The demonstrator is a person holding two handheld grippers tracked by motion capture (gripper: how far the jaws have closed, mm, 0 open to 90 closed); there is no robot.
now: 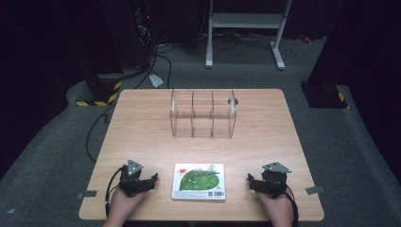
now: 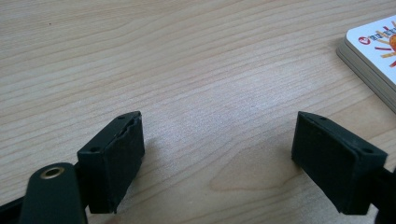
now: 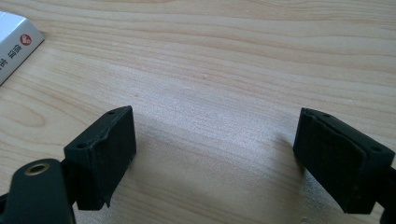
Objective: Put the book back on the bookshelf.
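A flat picture book (image 1: 199,181) with a green leaf and a red sun on its white cover lies at the table's near edge, in the middle. My left gripper (image 1: 152,180) rests on the wood to its left, open, jaws pointing toward the book. My right gripper (image 1: 250,181) rests to the book's right, also open. In the left gripper view the two black pads (image 2: 119,163) stand wide apart over bare wood, with a corner of the book (image 2: 373,51) at the upper right. In the right gripper view the pads (image 3: 105,151) are apart too, and the book's edge (image 3: 14,46) shows at the upper left.
A clear plastic organiser (image 1: 203,113) with three upright compartments stands at the middle back of the wooden table (image 1: 142,127). A round cable hole (image 1: 232,101) sits behind it. Beyond the table are a white frame's legs (image 1: 246,28) and cables on a grey floor.
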